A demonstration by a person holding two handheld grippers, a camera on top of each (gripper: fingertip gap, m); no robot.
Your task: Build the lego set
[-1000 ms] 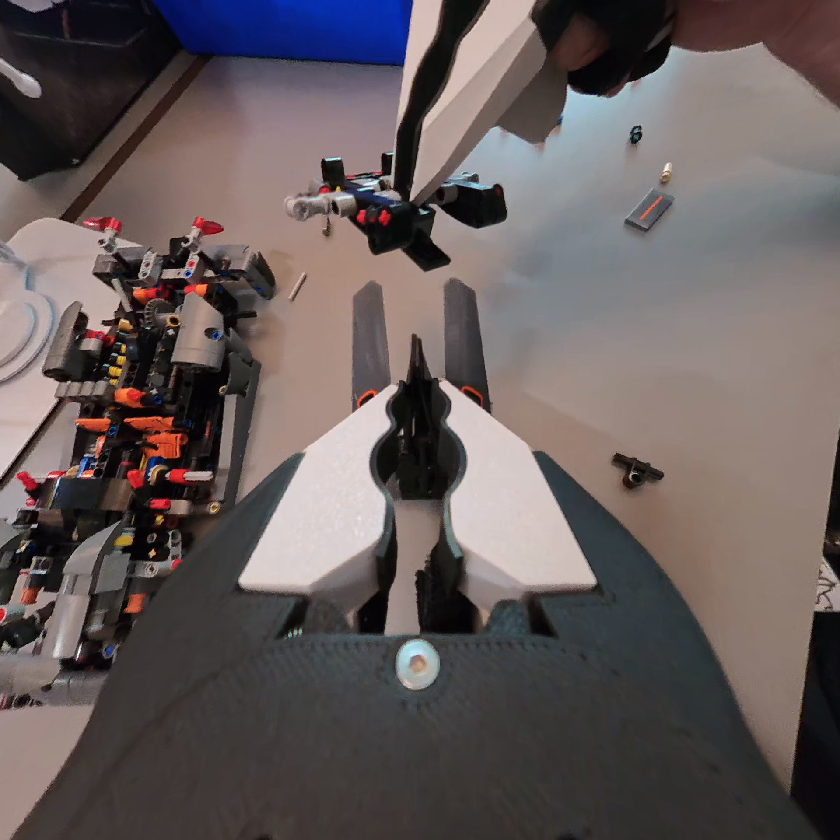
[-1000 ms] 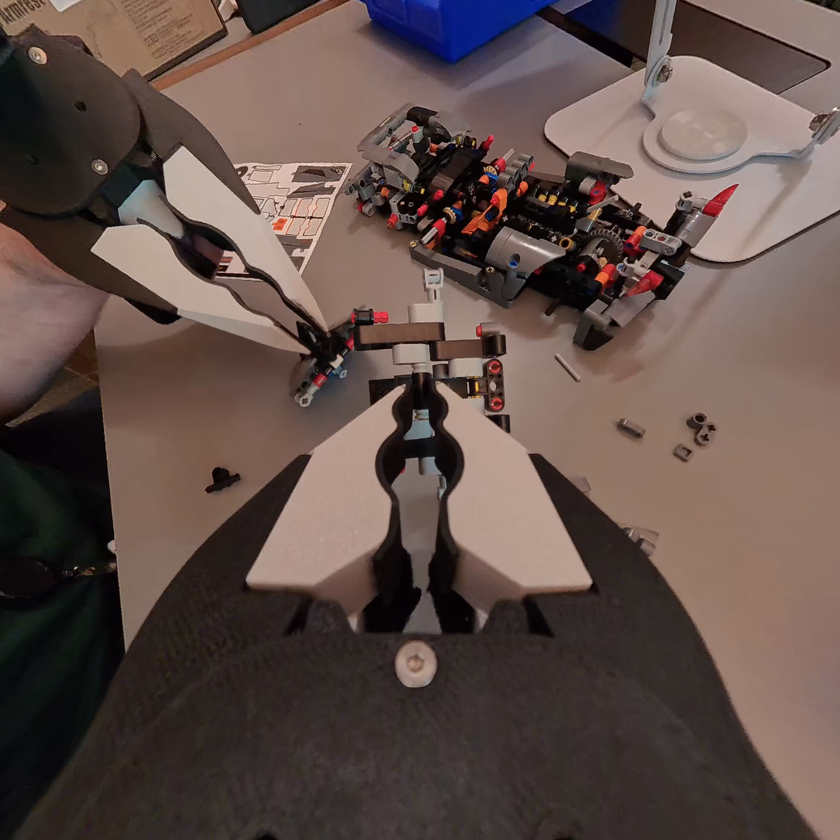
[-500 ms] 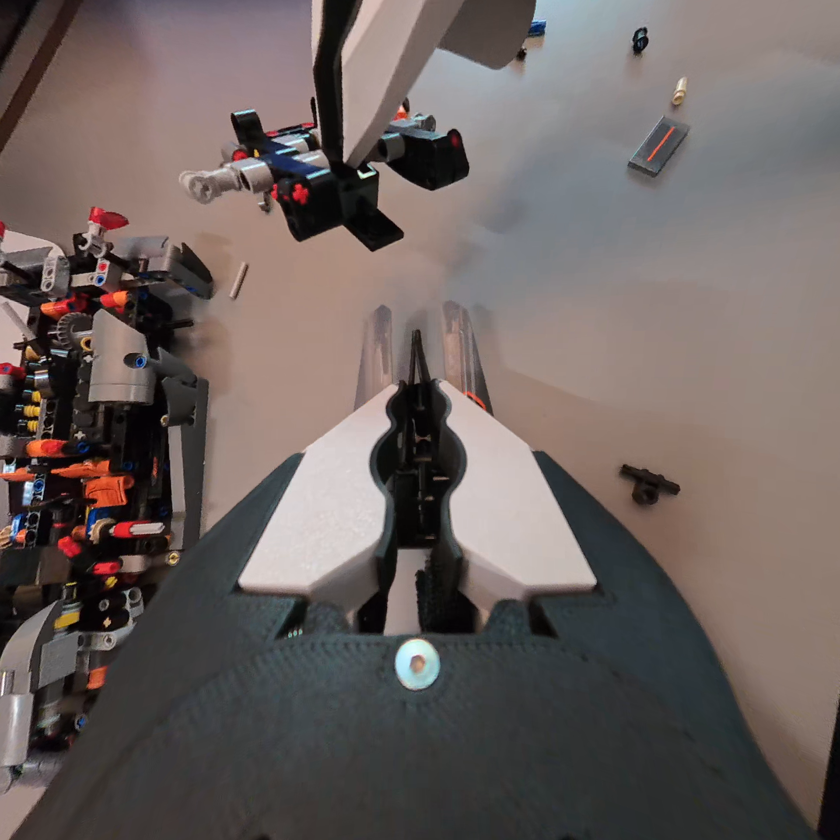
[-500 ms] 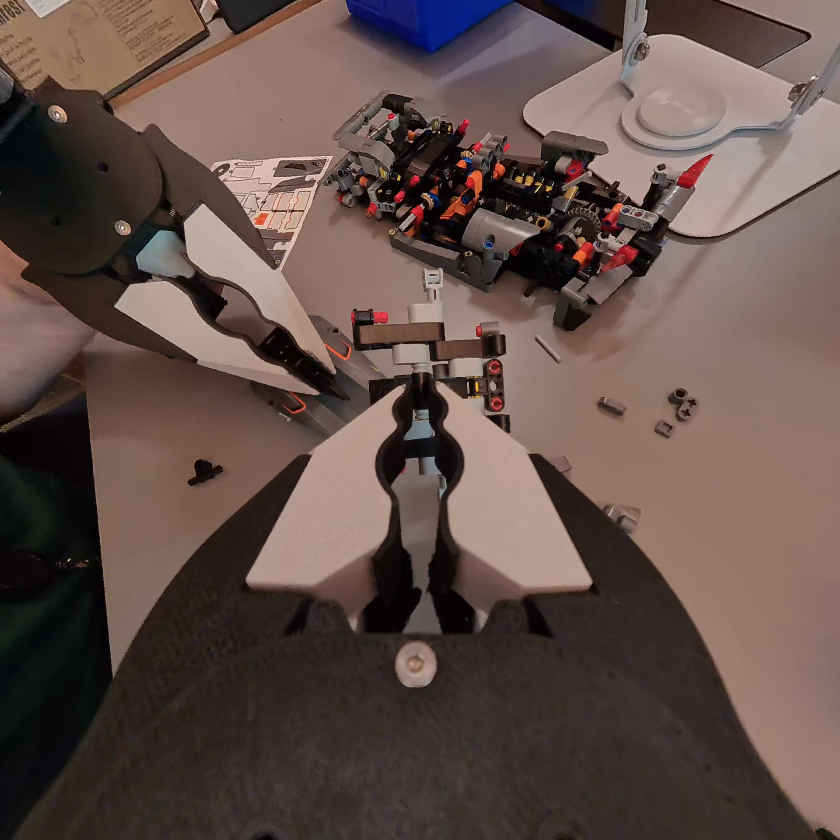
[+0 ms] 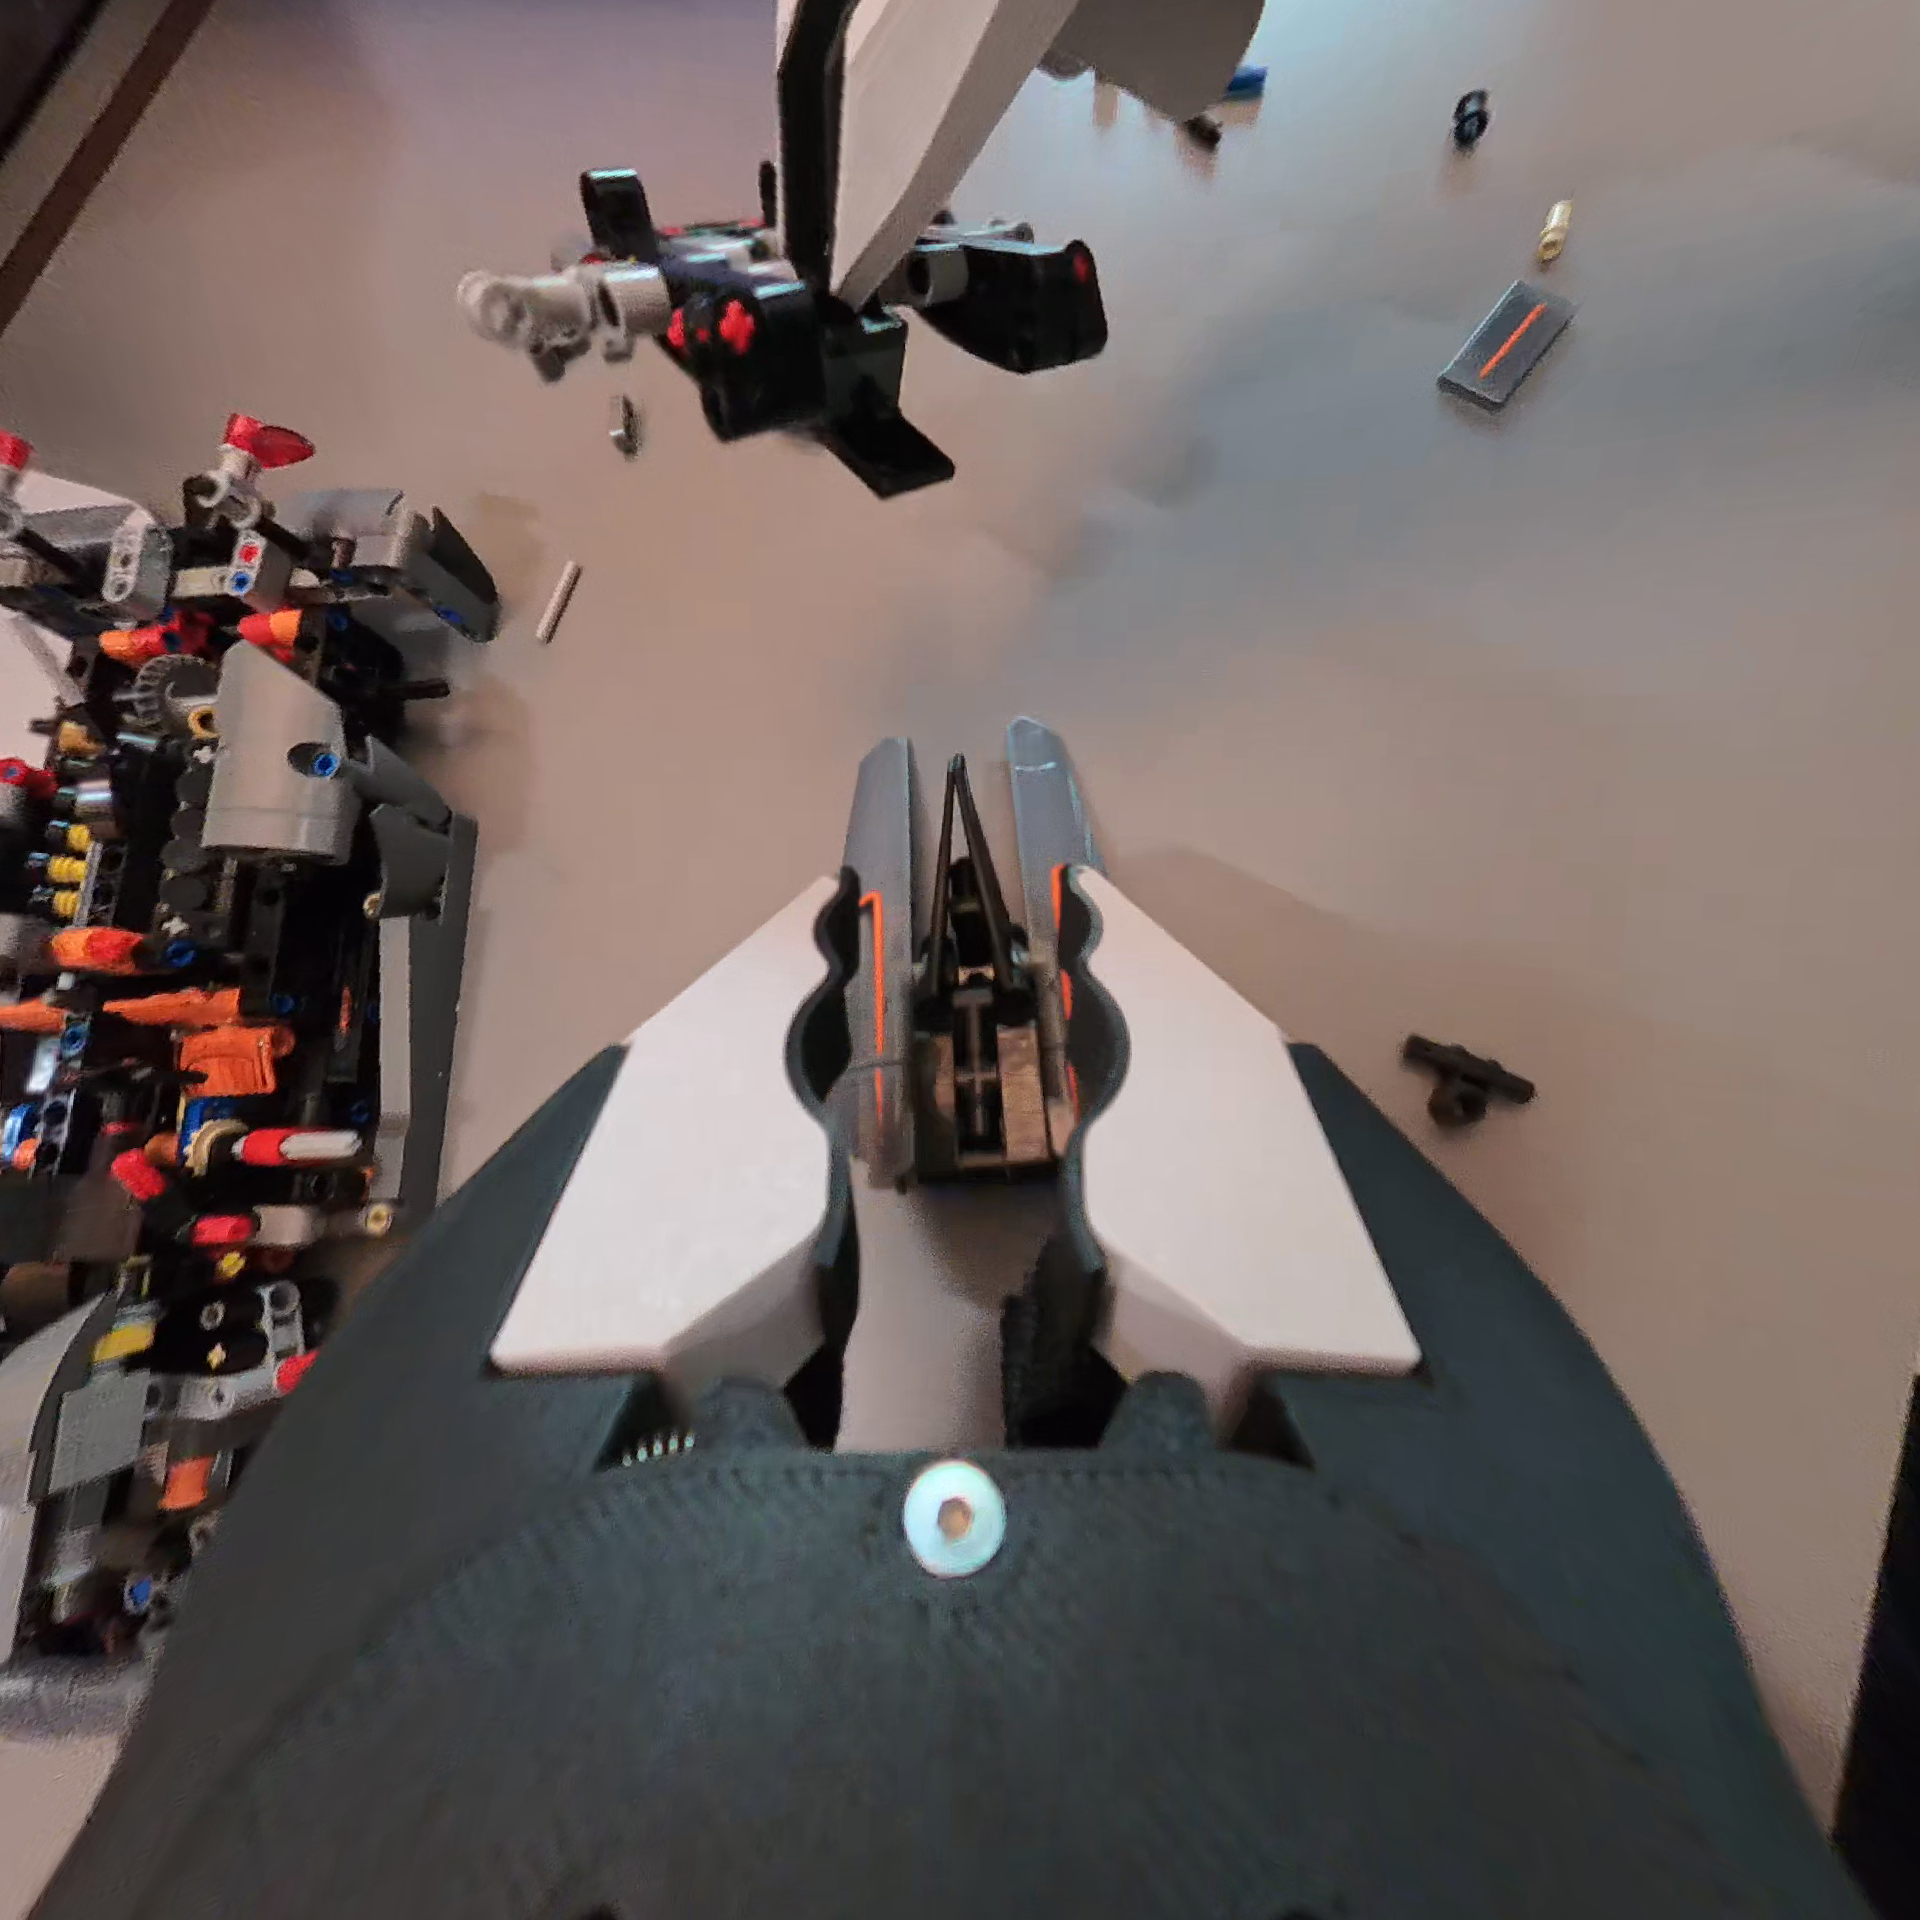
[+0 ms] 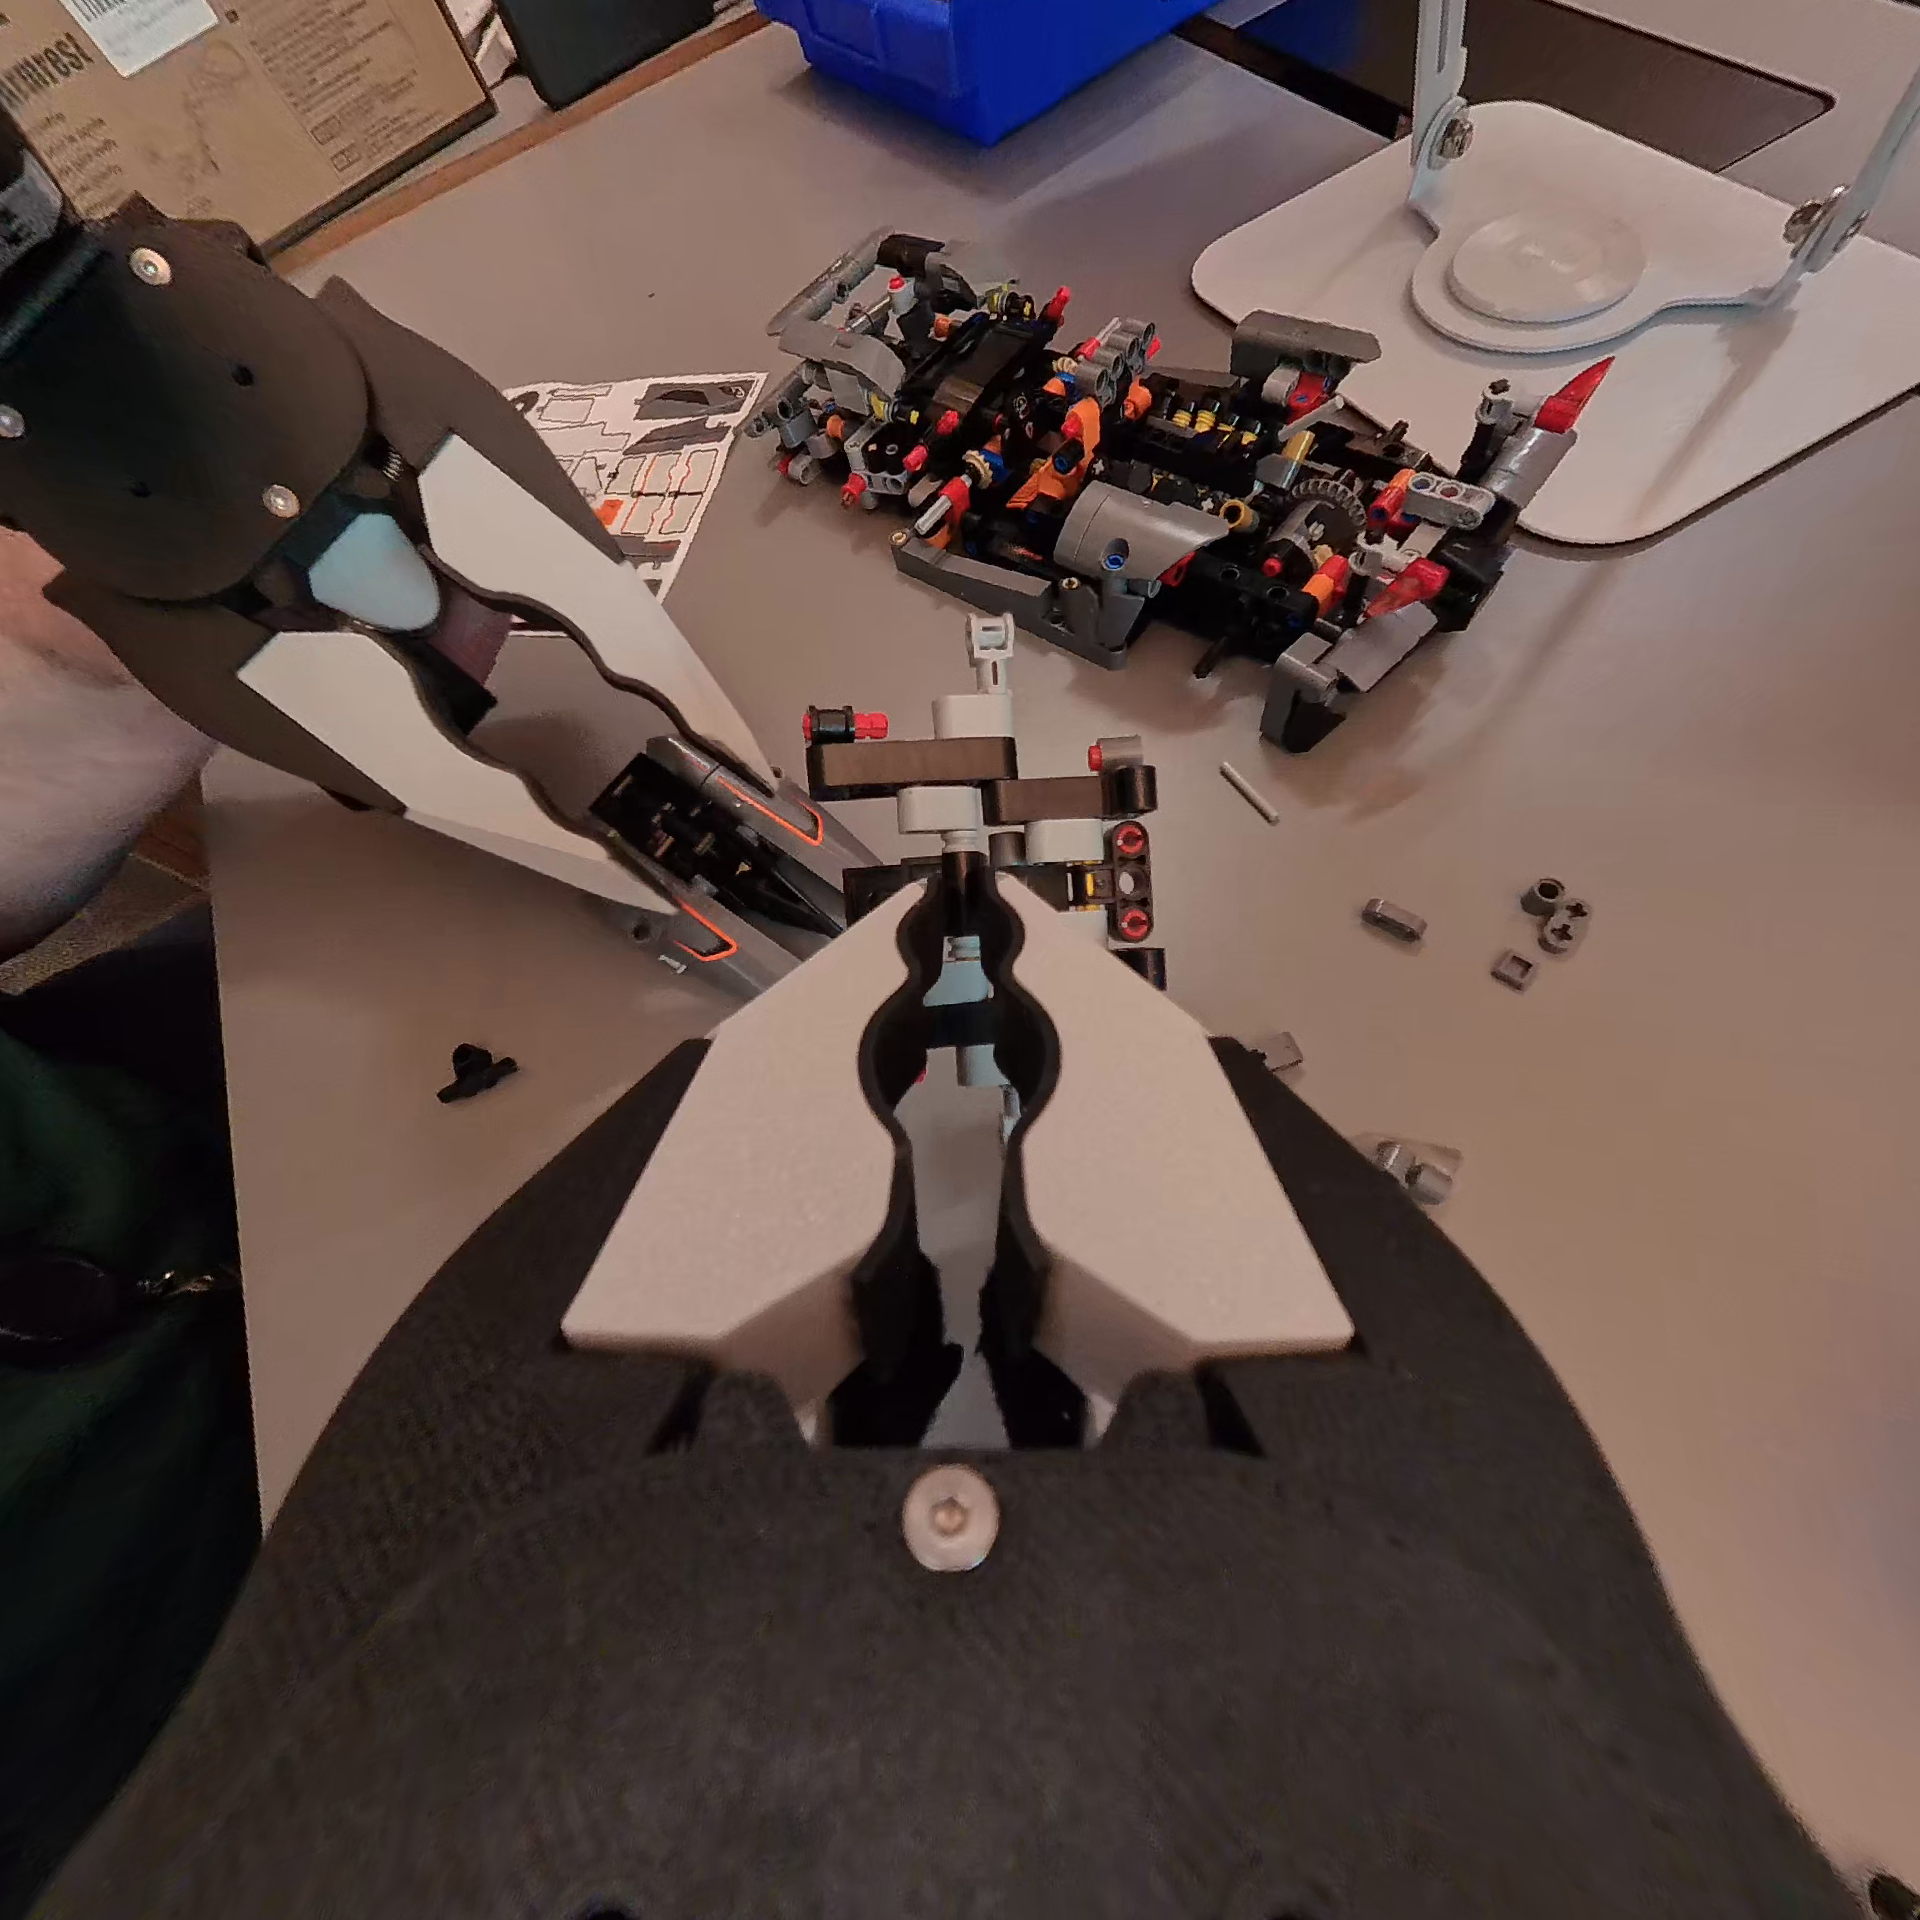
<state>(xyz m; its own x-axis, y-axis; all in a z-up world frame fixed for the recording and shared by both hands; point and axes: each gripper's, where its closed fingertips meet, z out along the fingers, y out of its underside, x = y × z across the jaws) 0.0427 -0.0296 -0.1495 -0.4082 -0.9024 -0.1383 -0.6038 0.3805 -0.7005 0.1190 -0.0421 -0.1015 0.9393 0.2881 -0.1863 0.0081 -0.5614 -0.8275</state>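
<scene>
My right gripper [image 6: 961, 873] is shut on a black and light-grey Technic sub-assembly [image 6: 977, 769] with red pins and holds it above the table. It also shows at the top of the left wrist view [image 5: 790, 322]. My left gripper [image 5: 971, 894] grips a dark-grey twin-panel piece with orange lines [image 5: 883, 831]. The jaws stand fairly wide, and the piece sits deep between them. In the right wrist view this piece [image 6: 727, 831] points at the sub-assembly from the left, low over the table. The half-built car chassis [image 6: 1143, 499] lies beyond.
The chassis [image 5: 208, 935] lies left of my left gripper. A sticker sheet [image 6: 644, 468], a blue bin [image 6: 987, 62] and a white stand base [image 6: 1610, 343] lie at the back. Small loose parts [image 6: 1548, 914], a black connector [image 5: 1465, 1081] and a dark tile [image 5: 1501, 343] lie scattered. My left gripper is the nearer one to the black connector [image 5: 1465, 1081]: about 9 cm, against 20 cm. My right wrist view [image 6: 477, 1073] looks at it from another angle.
My left gripper has dropped from beside the sub-assembly toward the table. Its jaws have widened, and the panel piece now sits deeper between them. The right gripper has held still.
</scene>
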